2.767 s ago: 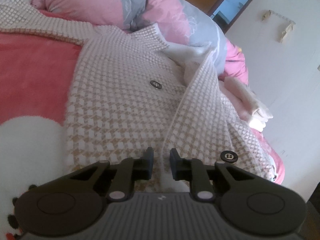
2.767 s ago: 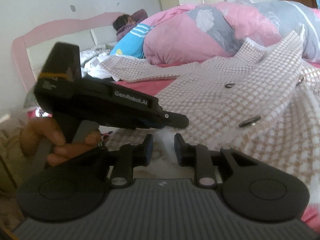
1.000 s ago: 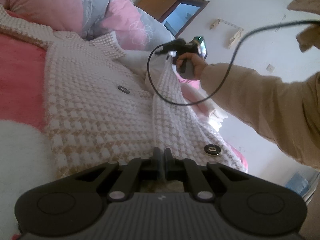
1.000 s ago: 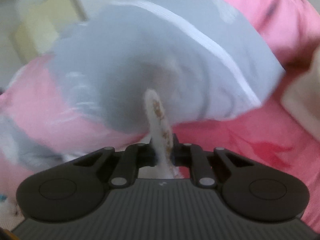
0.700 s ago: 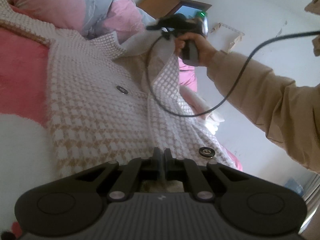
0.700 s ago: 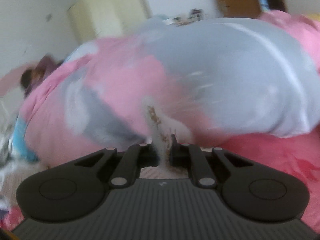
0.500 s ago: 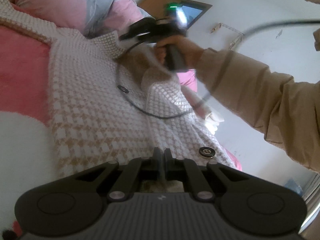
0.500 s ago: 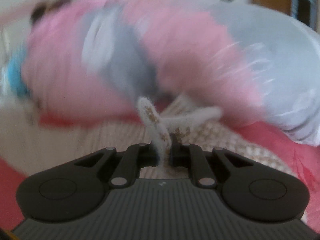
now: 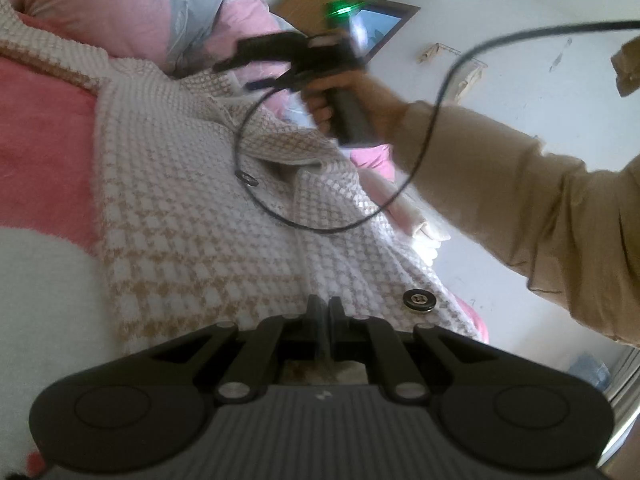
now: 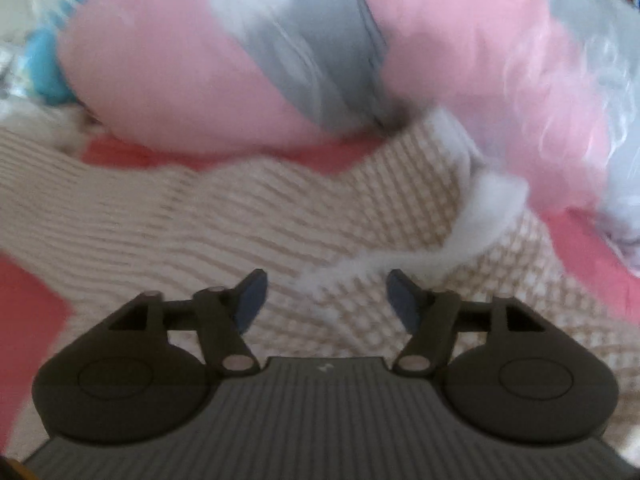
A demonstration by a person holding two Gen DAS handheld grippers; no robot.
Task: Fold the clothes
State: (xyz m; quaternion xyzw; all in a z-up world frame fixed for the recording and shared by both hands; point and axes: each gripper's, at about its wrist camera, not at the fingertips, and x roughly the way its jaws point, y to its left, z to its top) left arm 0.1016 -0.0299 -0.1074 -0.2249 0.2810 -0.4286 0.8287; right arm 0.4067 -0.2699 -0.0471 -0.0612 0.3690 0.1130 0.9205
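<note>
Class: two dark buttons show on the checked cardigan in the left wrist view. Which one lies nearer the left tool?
The big round button just right of the left tool; the other button sits far up the cardigan, under the cable loop.

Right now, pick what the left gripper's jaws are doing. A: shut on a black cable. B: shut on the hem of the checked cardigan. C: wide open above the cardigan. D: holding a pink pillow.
B: the left gripper has its jaws pressed together on the edge of the checked cardigan, beside a dark button.
</note>
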